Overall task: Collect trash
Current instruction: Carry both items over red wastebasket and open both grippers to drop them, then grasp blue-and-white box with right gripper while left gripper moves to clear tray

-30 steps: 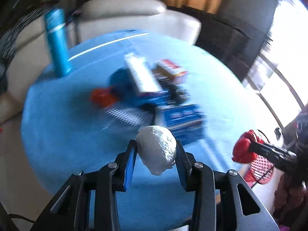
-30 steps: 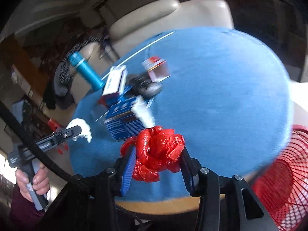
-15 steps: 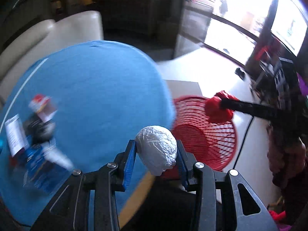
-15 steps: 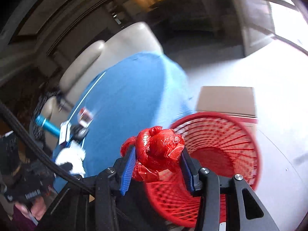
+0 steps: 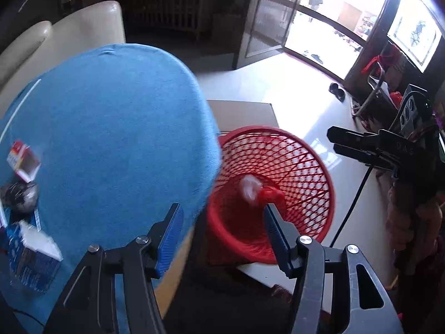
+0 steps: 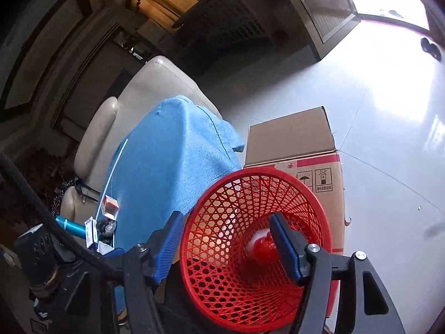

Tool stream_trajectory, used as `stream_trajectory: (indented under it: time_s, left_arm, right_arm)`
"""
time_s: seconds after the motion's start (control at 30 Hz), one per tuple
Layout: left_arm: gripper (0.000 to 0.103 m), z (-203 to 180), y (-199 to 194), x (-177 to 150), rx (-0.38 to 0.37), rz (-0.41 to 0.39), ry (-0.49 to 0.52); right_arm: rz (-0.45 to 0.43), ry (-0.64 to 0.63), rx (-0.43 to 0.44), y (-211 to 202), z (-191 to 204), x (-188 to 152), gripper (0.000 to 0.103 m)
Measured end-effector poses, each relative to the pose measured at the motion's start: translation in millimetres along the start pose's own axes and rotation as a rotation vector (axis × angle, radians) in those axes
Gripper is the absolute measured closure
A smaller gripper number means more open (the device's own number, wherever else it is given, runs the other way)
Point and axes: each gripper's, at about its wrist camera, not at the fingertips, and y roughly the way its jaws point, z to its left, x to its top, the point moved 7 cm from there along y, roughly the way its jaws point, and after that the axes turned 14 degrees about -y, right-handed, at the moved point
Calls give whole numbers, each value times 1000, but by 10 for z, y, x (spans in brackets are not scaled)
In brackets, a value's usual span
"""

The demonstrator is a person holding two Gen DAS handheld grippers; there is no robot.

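**Both wads dropped into the red basket**

Pale floor tiles and a blue-clothed table [image 5: 111, 128] frame the moment, with the red mesh wastebasket [image 5: 306, 167] standing on a cardboard box [image 6: 292, 136] just beside the table's edge.

Half a second ago the left hand-held gripper [image 5: 222, 222] was clamped on a white foil-like ball and the right hand-held gripper [image 6: 225, 236] on a crumpled red plastic wad. Now both have their jaws spread wide with nothing between them, each poised over the mouth of the wastebasket. The white ball [image 5: 250, 188] and the red wad [image 5: 271, 194] show as motion-blurred shapes side by side inside the basket, low against its mesh wall; the right wrist view shows the same pair, the red wad [image 6: 262, 246] near the bottom.

So this pair of items counts as collected. Further out, on the far part of the table, more remains: a small red-and-white carton [image 5: 23, 157], a dark crumpled lump [image 5: 20, 196] and a blue printed box [image 5: 30, 261], with a blue bottle [image 6: 71, 226] visible from the right wrist. Judging by that, the task is only partly done, and both hand-held grippers are free to go back for the rest.
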Motion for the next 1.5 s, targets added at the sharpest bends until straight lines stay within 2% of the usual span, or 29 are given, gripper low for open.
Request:
stream_trajectory:
  time_s: [0.1,0.27,0.37,0.5,0.57,0.7,0.83,0.93,1.07,1.23,1.5]
  left_arm:
    - [41,287,-136,-97,57,-33,-15]
    - [39,996,-590,-282,154,-117,-113]
    - [37,1602,-962,-418,232,-193,-217]
    - [36,2375,-1291,-585,287,-233,-371]
    - [36,2805,-1416,-680,285,-245,-501]
    - [36,3292,-1467,-730,264,-252,-677]
    - [36,3572,-1389,-561,222,-250,-804]
    - [36,3701,-1246,-416,198,-224,-872]
    - [36,3848,-943,-272,169,-165,-948]
    - [36,3817,-697,-283,158,-103,-949]
    - [36,3815,-572,-320,190,-51,-901]
  right_arm:
    - [21,-39,22,95,180,-57,35]
    - [53,-121,72,280,625,-102,35]
    - [84,-171,128,446,1018,-136,35]
    - [152,-298,177,731,1653,-227,35]
    - [175,-378,213,904,2056,-253,35]
    - [191,-479,314,1230,2765,-208,35]
    - [212,-550,430,1651,3432,-191,35]
    - [224,-578,465,1950,3707,-216,35]
    - [250,-606,523,2227,3885,-278,35]
    - [300,-656,597,2394,4004,-411,35]
    - [364,-817,667,2261,4117,-746,35]
